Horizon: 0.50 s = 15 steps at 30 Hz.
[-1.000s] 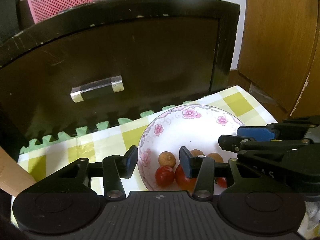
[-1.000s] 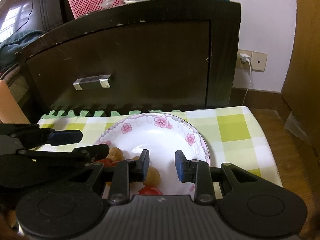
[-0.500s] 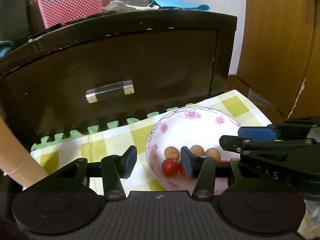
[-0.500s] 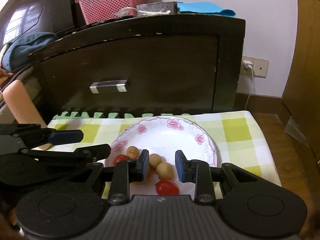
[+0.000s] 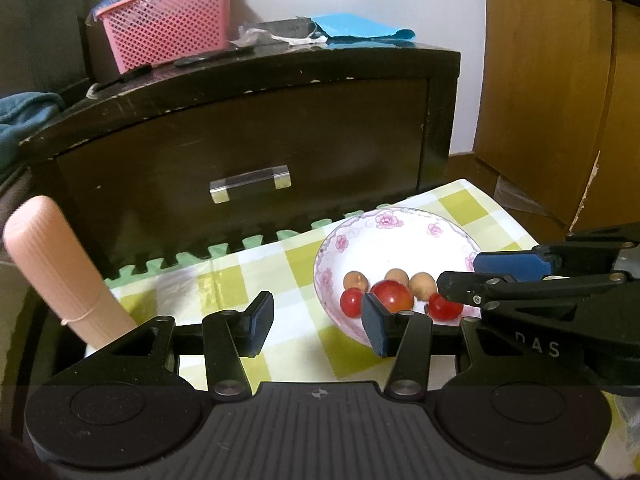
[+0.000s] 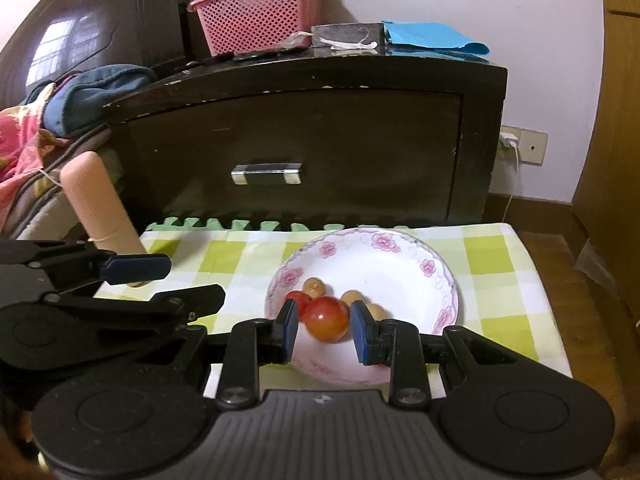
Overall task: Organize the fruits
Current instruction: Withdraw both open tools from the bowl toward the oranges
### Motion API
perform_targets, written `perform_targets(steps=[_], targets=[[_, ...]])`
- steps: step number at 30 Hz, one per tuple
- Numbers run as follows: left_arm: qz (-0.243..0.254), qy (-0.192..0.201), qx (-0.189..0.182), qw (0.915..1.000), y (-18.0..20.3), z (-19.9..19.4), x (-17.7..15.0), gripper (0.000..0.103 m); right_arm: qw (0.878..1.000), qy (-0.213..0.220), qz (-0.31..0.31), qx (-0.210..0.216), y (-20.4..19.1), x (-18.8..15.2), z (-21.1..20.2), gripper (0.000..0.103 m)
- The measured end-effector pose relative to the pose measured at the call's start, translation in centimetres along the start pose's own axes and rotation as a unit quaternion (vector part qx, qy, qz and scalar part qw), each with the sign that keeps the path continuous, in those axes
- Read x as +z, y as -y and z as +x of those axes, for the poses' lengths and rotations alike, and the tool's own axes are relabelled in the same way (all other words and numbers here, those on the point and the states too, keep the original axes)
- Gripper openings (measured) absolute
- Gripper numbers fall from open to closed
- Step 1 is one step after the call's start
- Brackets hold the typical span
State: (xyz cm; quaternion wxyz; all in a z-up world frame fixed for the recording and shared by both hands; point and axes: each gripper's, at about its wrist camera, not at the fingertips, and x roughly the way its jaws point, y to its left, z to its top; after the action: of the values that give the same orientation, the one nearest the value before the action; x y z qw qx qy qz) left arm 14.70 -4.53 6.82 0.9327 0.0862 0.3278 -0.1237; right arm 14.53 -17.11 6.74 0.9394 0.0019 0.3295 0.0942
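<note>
Six fruits: sitting together in the near part of the flowered bowl (image 6: 448, 284), which is resting on the green-checked cloth (image 6: 488, 256).
Big tomato: the large red-orange tomato (image 6: 329, 318) is lying in the middle of the group; from my right wrist camera it is lining up between my right fingers, though I cannot tell whether the pads are touching it.
Small red ones: one cherry tomato (image 5: 351, 302) is sitting to the left of the big one, another (image 5: 445, 306) to its right.
Brown ones: three small tan fruits (image 5: 422, 285) are lying in a row just behind the red ones.
Right gripper (image 6: 325, 328): I am holding it over the near rim of the bowl, jaws parted to a moderate gap, gripping nothing.
Left gripper (image 5: 316, 324): I am keeping it spread wide and empty, left finger over the cloth, right finger in front of the bowl's near-left rim.
Background: a dark drawer cabinet (image 6: 320, 144) is standing behind the cloth with a pink basket (image 6: 258, 12) on top, and a pale pink roll (image 5: 60, 268) is leaning at the left.
</note>
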Motion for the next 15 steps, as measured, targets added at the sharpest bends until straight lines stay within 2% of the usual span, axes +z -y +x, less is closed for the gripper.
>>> perform_targets(steps=[6,15], targets=[[0.006,-0.003,0.004,1.0,-0.1,-1.9,-1.5,0.057,1.0,-0.007,0.001,0.016,-1.1,-1.4,-1.2,0.028],[-0.005,-0.036,0.001,0.9993,-1.2,-2.5,-4.9,0.057,0.998,-0.042,-0.029,0.033,-3.5,-3.9,-0.9,0.028]])
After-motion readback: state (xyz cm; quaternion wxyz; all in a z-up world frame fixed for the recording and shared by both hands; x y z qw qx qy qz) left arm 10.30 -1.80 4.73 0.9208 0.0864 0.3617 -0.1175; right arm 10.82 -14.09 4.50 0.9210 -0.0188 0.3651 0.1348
